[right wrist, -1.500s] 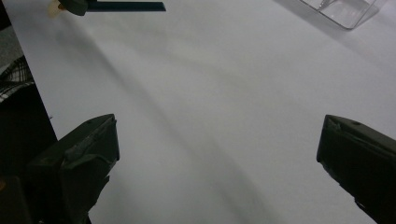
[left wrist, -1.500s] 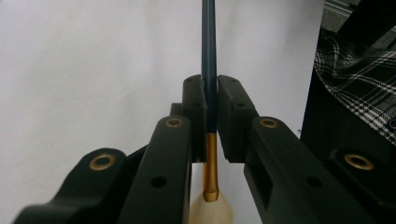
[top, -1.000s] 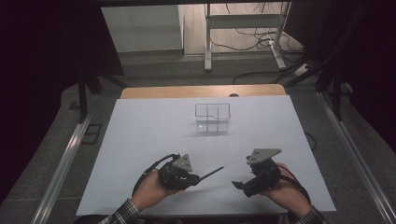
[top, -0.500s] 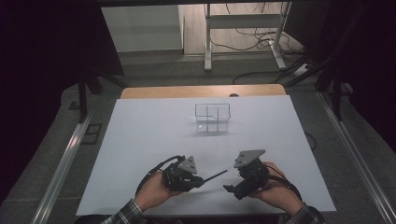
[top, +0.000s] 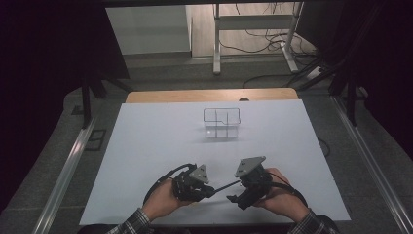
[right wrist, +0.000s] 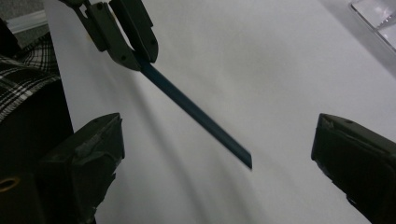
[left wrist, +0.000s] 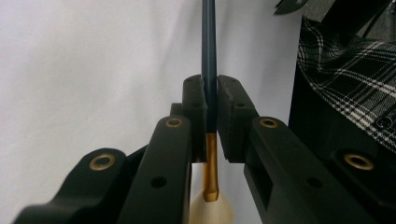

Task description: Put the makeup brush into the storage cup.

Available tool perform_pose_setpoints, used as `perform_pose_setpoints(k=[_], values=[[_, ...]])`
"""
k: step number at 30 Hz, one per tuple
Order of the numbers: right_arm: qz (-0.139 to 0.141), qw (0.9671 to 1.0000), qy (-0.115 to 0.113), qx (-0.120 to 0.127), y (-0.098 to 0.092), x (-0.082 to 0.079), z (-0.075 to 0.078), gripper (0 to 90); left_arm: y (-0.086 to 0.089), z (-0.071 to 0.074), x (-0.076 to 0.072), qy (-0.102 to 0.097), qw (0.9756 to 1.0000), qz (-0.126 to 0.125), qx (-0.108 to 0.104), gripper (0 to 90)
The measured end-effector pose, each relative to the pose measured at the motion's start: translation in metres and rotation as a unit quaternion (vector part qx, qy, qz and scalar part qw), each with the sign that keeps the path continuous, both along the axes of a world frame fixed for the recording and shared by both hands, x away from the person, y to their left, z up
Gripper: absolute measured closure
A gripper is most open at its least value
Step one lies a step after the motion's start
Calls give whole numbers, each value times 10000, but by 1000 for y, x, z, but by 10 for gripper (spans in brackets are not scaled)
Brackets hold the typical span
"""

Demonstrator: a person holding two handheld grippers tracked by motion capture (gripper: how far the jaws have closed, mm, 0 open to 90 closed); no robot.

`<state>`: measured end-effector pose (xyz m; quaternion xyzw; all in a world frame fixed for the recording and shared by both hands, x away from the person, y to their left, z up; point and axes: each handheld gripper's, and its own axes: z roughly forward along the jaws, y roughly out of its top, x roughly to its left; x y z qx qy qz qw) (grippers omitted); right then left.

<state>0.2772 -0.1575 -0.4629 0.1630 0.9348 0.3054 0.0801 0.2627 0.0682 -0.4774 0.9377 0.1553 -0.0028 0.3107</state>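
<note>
At the near edge of the white table (top: 146, 146), the left gripper (top: 210, 191) is clamped on a thin paintbrush (top: 225, 185). In the left gripper view the two black jaws press flat against the dark blue handle (left wrist: 208, 56) just above the gold ferrule (left wrist: 211, 163), with the pale bristles (left wrist: 210, 210) showing below the jaws, back toward the gripper's body. The handle runs straight out past the jaw tips, and in the high view it points toward the right gripper (top: 239, 199), held just beside it. In the right gripper view those jaws stand wide apart, one at each lower corner, and the handle's free end (right wrist: 243, 158) hangs between them without touching either. Farther back on the table, well apart from both hands, stands a clear divided box (top: 222, 123).
</note>
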Motion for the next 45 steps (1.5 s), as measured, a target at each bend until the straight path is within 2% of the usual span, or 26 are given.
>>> perform_pose_setpoints(k=[6,9,10,13,15,16,19,20,21,25,27,28,30,31,32,33,34,35,36,37,39,41,42,43,44,45], values=[[222,9996,13,-160,10,0,-2,95,-2,1,-1,-21,10000,-65,46,828],[306,9992,14,-238,12,1,-2,145,-2,0,-1,8,9999,-95,39,828],[379,9989,41,-276,13,1,-1,195,-3,0,-1,4,9999,-100,47,828],[481,9982,31,-348,13,1,-2,228,-4,1,-1,-3,9998,-154,98,828],[621,9972,31,-427,15,1,-2,298,-5,0,-2,26,9999,-136,63,828],[621,9972,31,-427,15,1,-2,298,-5,0,-2,33,9999,-143,64,828],[757,9960,16,-477,16,-1,-1,407,-6,0,-3,39,9998,-157,81,828],[789,9956,-18,-505,16,-2,0,427,-6,0,-2,21,9997,-201,130,828],[861,9949,-17,-525,16,-2,0,483,-6,0,-2,23,9995,-252,176,827],[968,9937,-18,-571,16,-2,-1,533,-7,0,-3,52,9996,-250,149,827],[1057,9920,3,-694,15,-2,-3,612,-7,-1,-3,68,9995,-254,146,827],[1057,9920,3,-694,15,-2,-3,612,-7,-1,-3,68,9995,-254,146,827],[1136,9910,75,-709,15,-1,-3,738,-8,-1,-3,37,9996,-215,154,821],[1377,9872,275,-754,15,-2,-3,843,-5,0,-1,-96,9997,-88,183,772],[1447,9864,355,-689,16,-4,-2,854,-5,0,-1,-96,9997,-88,183,723],[1358,9879,246,-706,16,-5,0,855,-3,1,1,-71,10000,-1,66,611],[1358,9879,246,-706,16,-5,0,855,-1,2,2,-85,9999,127,-39,611],[1324,9881,167,-762,17,-6,2,856,2,4,4,-115,9996,257,-55,539],[1347,9883,139,-701,16,-6,3,856,4,6,4,-171,9991,365,-92,483],[1277,9899,155,-598,15,-5,4,856,6,6,5,-200,9985,475,-173,421],[1133,9919,202,-546,12,-3,5,856,11,8,6,-303,9973,624,-228,323],[928,9941,246,-507,10,-1,5,856,14,9,6,-416,9960,759,-199,198],[928,9941,246,-507,10,-1,5,856,15,9,6,-464,9954,820,-169,198],[849,9950,200,-488,8,0,6,856,16,9,7,-479,9948,887,-154,147],[849,9950,200,-488,8,0,6,856,18,9,7,-484,9943,942,-145,147],[791,9957,165,-455,7,0,7,856,19,10,8,-489,9936,1004,-160,110]])
